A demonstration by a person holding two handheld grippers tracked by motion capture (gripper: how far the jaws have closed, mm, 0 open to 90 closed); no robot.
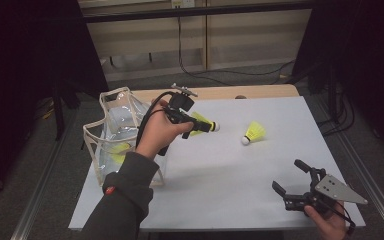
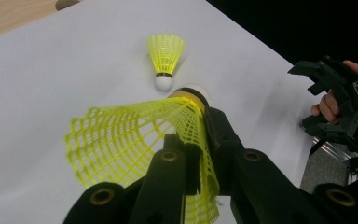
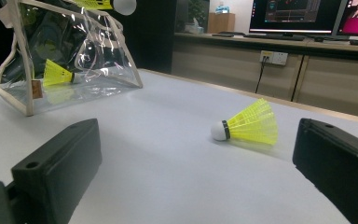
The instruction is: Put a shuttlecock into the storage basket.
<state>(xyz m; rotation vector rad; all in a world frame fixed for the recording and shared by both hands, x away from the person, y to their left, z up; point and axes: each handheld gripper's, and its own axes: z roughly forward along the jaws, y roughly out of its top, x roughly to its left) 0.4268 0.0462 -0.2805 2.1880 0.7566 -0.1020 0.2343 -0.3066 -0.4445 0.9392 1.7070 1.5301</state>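
Clamping a yellow shuttlecock [image 1: 202, 123], left gripper [image 1: 206, 126] beside clear bag [image 1: 111, 134], right gripper [image 1: 291, 177] wide.

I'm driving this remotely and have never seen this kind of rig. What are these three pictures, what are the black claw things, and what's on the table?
There is no robot arm here: a person holds a hand-held gripper in each hand. The high view looks down on the white table from above. The other two views come from cameras riding on each gripper, looking along its own black fingers.

The left gripper is shut on a yellow shuttlecock, pinching its mesh skirt, held near the clear bag. The right gripper is open and holds nothing, low at the table's near right corner.

A second shuttlecock lies on its side on the table. A third shuttlecock already lies inside the bag.
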